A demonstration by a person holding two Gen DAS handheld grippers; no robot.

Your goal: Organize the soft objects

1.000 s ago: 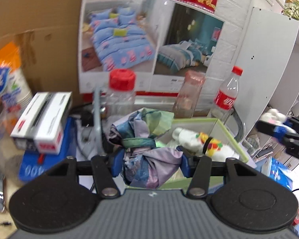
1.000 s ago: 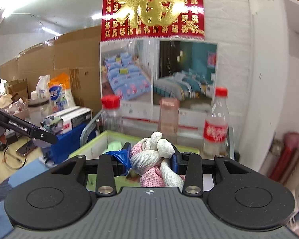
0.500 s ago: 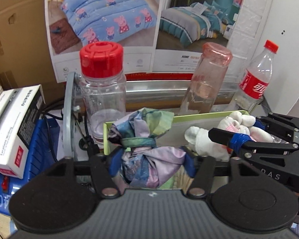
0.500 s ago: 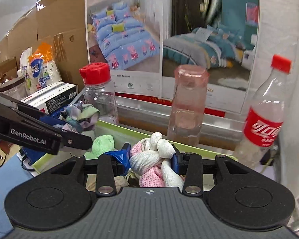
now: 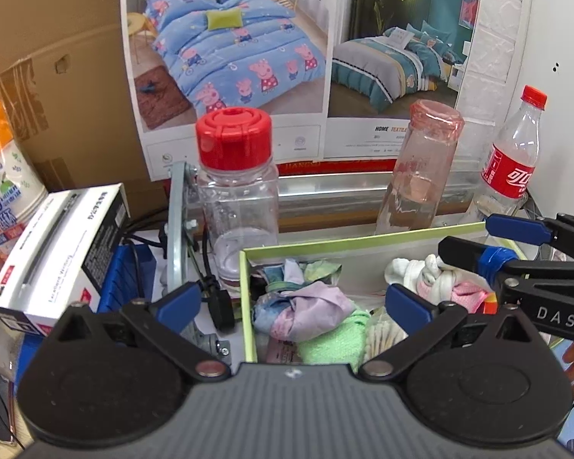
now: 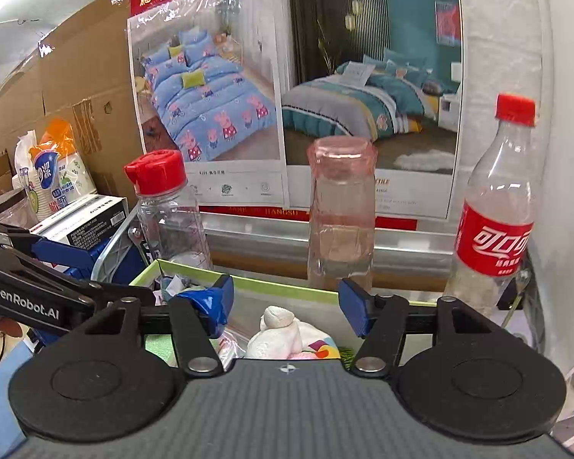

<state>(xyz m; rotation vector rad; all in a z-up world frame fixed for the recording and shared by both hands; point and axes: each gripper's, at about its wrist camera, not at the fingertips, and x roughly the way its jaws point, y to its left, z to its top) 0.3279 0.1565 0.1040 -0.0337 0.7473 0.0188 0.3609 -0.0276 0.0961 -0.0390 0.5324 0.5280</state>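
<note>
both tongs hang over the green box (image 5: 363, 243), the left gripper (image 5: 292, 302) spreading wide with the rag bundle (image 5: 306, 311) lying loose in the box below, the right gripper (image 6: 285, 300) opening above the knotted sock (image 6: 277, 331), seemingly clear of its pads.

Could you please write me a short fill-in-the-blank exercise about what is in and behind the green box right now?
1. The knotted patterned cloth lies inside the ____ box.
2. The jar behind the box has a ____ lid.
3. The cola bottle stands to the ____ of the pink bottle.
4. Neither the left gripper nor the right gripper is ____ anything.

Missing words: green; red; right; holding
</note>
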